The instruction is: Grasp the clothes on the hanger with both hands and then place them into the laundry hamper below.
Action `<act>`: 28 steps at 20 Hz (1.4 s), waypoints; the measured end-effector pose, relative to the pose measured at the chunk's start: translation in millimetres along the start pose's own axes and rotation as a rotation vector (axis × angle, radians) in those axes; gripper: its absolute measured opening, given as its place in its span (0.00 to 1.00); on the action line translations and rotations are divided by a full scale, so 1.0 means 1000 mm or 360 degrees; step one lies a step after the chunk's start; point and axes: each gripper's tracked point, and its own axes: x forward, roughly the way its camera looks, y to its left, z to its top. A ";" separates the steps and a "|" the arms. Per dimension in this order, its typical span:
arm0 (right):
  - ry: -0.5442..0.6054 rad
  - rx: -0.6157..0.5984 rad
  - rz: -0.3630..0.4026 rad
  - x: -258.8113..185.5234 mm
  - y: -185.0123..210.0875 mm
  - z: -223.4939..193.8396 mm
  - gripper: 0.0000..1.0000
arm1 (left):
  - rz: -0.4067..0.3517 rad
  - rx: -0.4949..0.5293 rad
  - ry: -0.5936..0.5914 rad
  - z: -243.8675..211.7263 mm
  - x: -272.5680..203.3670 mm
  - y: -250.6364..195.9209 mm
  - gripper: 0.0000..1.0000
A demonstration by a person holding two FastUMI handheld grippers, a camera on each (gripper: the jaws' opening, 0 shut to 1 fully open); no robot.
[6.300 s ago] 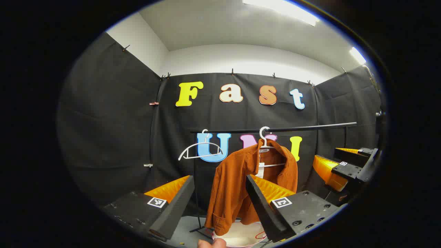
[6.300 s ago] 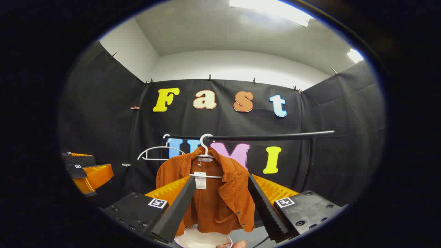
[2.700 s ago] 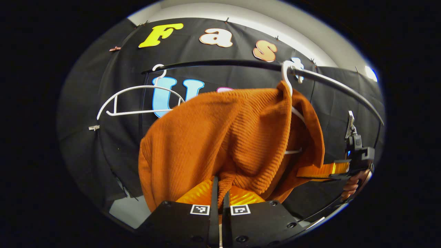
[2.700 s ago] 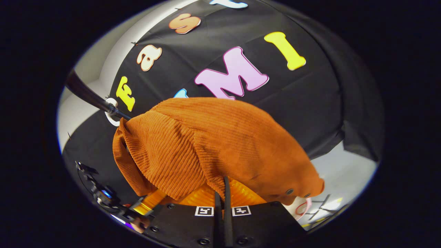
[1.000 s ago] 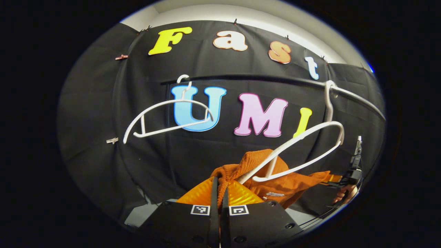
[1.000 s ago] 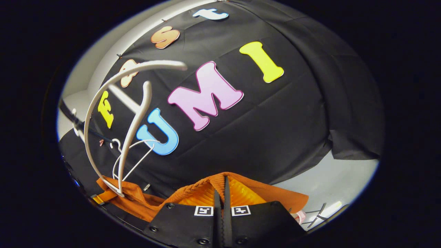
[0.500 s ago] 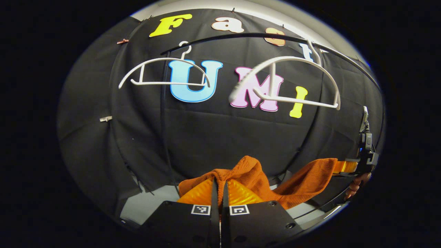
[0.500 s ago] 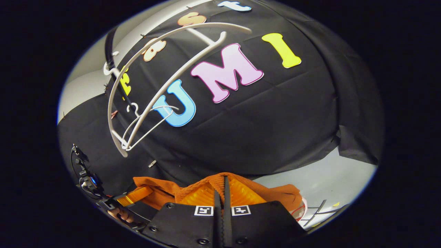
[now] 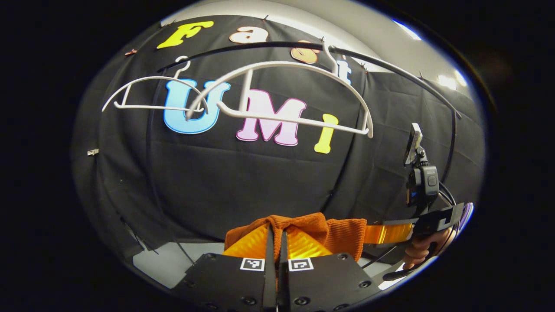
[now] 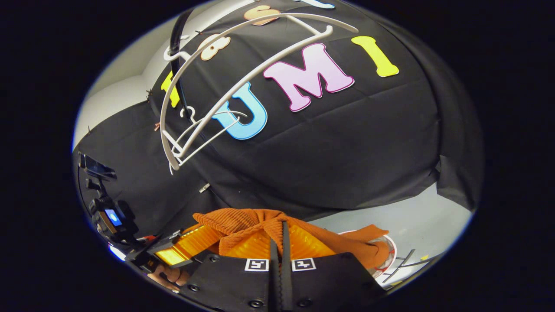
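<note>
Both claws, left (image 9: 276,242) and right (image 10: 279,242), are clamped on the rust-orange corduroy jacket (image 10: 243,223), now pulled below the bare white plastic hanger (image 9: 277,93). The right gripper view adds the white round hamper's rim (image 10: 390,255) beneath the jacket's hem.

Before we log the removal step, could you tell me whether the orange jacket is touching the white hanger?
Apart. In the left gripper view the white hanger hangs bare on the rail, with black cloth between it and the orange jacket below.
</note>
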 end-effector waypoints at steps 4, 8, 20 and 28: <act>0.0156 -0.0072 -0.0190 0.023 -0.044 -0.045 0.05 | -0.0021 -0.0021 0.0204 -0.057 0.031 0.008 0.05; 0.0347 -0.0247 -0.0498 0.034 -0.101 -0.092 0.05 | 0.0052 -0.0080 0.0390 -0.115 0.053 0.021 0.07; 0.0572 -0.0564 -0.0731 0.019 -0.147 -0.144 0.95 | 0.0196 -0.0076 0.0567 -0.179 0.050 0.041 0.95; 0.0304 -0.0624 -0.0730 -0.023 -0.110 -0.102 1.00 | 0.0262 -0.0004 0.0349 -0.122 0.002 0.023 0.96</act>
